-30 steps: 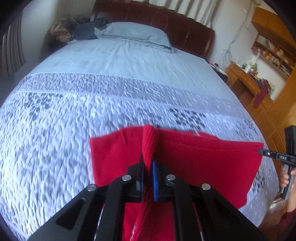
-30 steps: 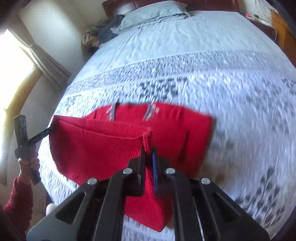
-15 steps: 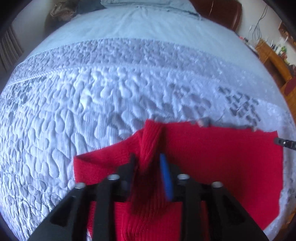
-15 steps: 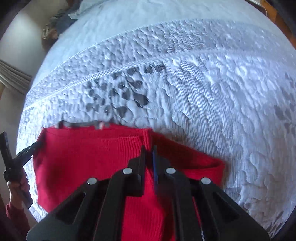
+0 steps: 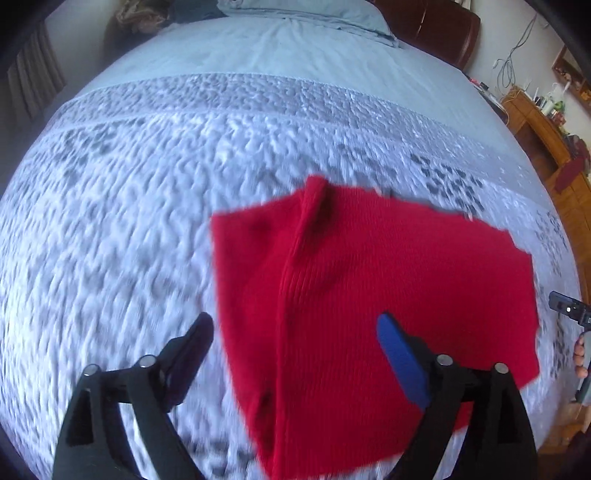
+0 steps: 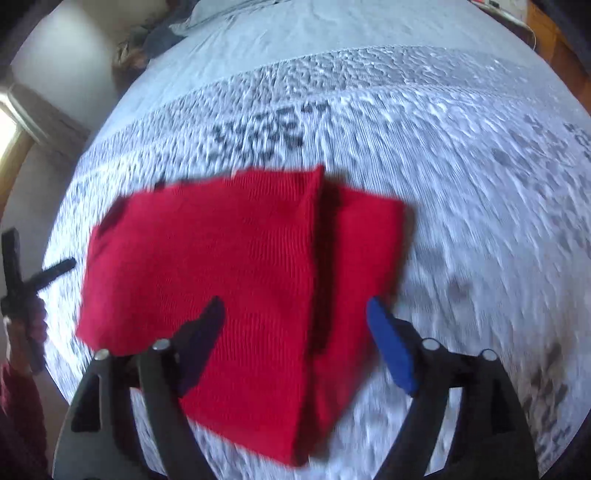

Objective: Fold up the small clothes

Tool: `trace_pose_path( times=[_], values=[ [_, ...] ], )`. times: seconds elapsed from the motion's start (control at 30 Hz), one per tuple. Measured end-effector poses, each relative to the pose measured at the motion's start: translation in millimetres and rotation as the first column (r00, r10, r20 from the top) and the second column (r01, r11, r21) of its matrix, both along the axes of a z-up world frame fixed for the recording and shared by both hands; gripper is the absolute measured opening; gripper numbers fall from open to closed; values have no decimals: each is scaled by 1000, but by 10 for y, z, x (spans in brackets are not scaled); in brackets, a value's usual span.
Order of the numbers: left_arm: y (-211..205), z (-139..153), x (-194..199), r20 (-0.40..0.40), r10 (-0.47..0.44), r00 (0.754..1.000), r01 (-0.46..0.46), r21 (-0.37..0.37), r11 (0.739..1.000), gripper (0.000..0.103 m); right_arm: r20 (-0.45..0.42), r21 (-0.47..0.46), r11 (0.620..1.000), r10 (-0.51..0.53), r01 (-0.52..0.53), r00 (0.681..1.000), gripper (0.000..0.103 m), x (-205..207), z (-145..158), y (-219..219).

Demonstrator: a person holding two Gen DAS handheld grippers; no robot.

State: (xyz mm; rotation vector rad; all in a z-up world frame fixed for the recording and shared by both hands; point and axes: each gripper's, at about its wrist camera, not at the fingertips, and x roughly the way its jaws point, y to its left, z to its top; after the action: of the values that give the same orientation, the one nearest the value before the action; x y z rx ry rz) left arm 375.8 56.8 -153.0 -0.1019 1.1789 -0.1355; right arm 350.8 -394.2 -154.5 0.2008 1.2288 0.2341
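A red knit garment (image 5: 369,295) lies folded on the bed, also seen in the right wrist view (image 6: 229,277). Its upper layer ends in a folded edge running front to back. My left gripper (image 5: 295,332) is open and empty, its jaws spread wide just above the garment's near left part. My right gripper (image 6: 295,314) is open and empty above the garment's near right part. The right gripper's tip shows at the left view's far right (image 5: 569,310); the left one shows at the right view's left edge (image 6: 33,273).
The bed has a pale blue quilted cover (image 5: 147,184) and a pillow (image 5: 303,11) at the dark headboard (image 5: 436,22). A pile of clothes (image 6: 147,44) lies at the far corner. Wooden furniture (image 5: 546,125) stands to the right of the bed.
Both grippers were shut on the garment's lifted edge and carried it over. Both have now opened and let go, and the fold lies flat.
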Motion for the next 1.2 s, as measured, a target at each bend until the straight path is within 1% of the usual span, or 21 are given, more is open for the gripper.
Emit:
trace_pose_path(
  times=[0.03,0.07,0.1,0.2,0.27,0.37,0.47,0.53,0.57,0.67,0.73,0.77,0.8,0.83,0.87,0.9,0.93,0.97,1.03,1.1,1.2],
  values=[
    [41,2,-141,-2,7,1000,-7,1,1000,95,2,-30,999,-15,15,1000,92,-175,11,-16],
    [105,-12,-316,-8,14,1000,-14,5,1000,96,1,-37,999,-30,30,1000,92,-296,11,-52],
    [143,-37,-427,-12,18,1000,-18,3,1000,96,-16,-20,999,-44,43,999,92,-437,-26,-92],
    [231,-191,-666,-50,37,998,-37,-2,999,96,-74,27,997,-73,75,995,92,-653,-198,-203],
    [254,-275,-756,-72,47,996,-49,-28,998,96,-104,47,995,-88,93,991,92,-713,-297,-241],
    [213,-395,-806,-110,48,993,-58,-91,994,96,-140,136,986,-74,93,987,92,-751,-409,-192],
    [114,-454,-759,-119,34,992,-45,-90,995,96,-149,130,988,-63,83,987,92,-725,-476,-115],
    [43,-489,-700,-128,21,992,-32,-90,995,96,-145,121,990,-55,73,988,83,-703,-491,-40],
    [22,-501,-679,-134,26,991,-38,-86,996,96,-146,129,990,-44,63,988,71,-688,-493,1],
    [-73,-519,-613,-144,8,990,-19,-78,997,96,-162,155,987,-20,46,987,66,-629,-524,82],
    [-112,-514,-569,-147,0,989,-17,-113,993,93,-158,117,993,-8,27,987,54,-586,-533,172],
    [-118,-512,-558,-149,6,989,-24,-120,993,79,-156,108,994,-5,22,988,37,-575,-530,192],
    [-128,-513,-544,-153,14,988,-31,-114,993,59,-157,117,993,1,18,988,20,-564,-528,211],
    [-134,-515,-532,-155,25,988,-39,-90,995,45,-163,133,991,0,22,987,14,-563,-535,201],
    [-122,-524,-522,-164,24,986,-42,-107,993,28,-172,164,986,-9,37,985,13,-564,-534,182],
    [-92,-525,-520,-174,32,984,-56,-137,989,14,-171,171,984,-15,45,985,12,-570,-526,163],
    [-43,-518,-530,-188,49,981,-84,-182,980,14,-167,173,984,-18,47,986,12,-591,-502,148],
    [-12,-499,-548,-189,61,980,-99,-197,975,12,-162,172,984,-16,44,987,12,-617,-476,138],
    [3,-404,-619,-164,67,984,-99,-199,975,12,-153,187,981,-12,41,988,11,-690,-400,106],
    [-9,-269,-725,-136,52,989,-79,-203,976,11,-147,231,972,-11,45,989,10,-791,-290,59],
    [-33,-86,-928,-124,30,992,-56,-207,977,11,-124,229,973,5,24,992,9,-983,-98,36]
  ],
)
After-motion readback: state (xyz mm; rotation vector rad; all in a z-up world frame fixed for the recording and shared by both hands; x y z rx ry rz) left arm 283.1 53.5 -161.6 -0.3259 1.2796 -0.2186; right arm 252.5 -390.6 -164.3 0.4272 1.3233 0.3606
